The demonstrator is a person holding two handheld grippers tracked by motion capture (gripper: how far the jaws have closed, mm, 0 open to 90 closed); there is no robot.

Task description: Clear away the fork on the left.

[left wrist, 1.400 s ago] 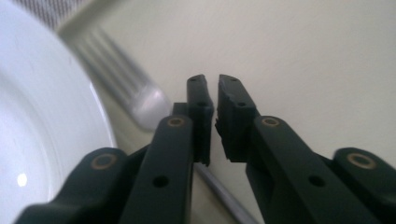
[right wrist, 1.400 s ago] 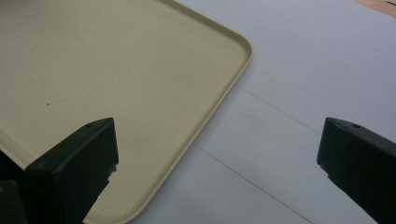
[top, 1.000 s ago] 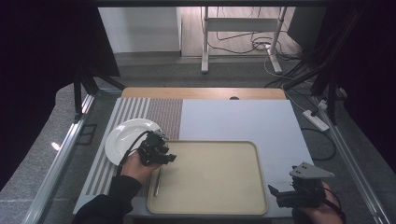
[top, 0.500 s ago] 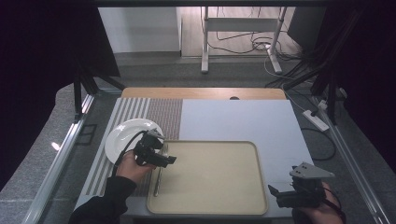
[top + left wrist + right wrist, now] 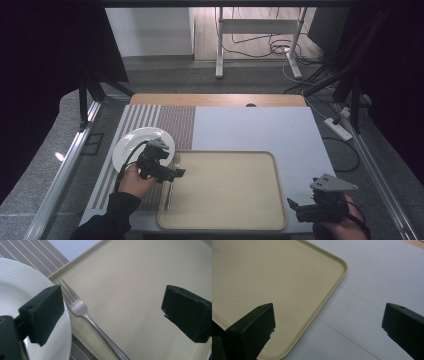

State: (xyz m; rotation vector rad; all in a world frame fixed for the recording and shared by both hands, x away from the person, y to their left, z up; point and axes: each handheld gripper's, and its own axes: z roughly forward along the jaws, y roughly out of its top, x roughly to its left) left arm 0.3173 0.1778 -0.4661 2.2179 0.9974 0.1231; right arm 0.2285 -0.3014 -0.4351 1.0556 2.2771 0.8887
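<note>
My left gripper (image 5: 172,172), jaws apart, hangs over the fork (image 5: 82,311) lying lengthwise along the tray's (image 5: 225,220) left edge

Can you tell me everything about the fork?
The fork looks like shiny silver metal, with four thin prongs and a long slim handle. It lies flat inside the tan tray, along its left edge, prongs pointing toward the far side, right beside the white plate. The left gripper hangs open above it, not touching it.
</note>
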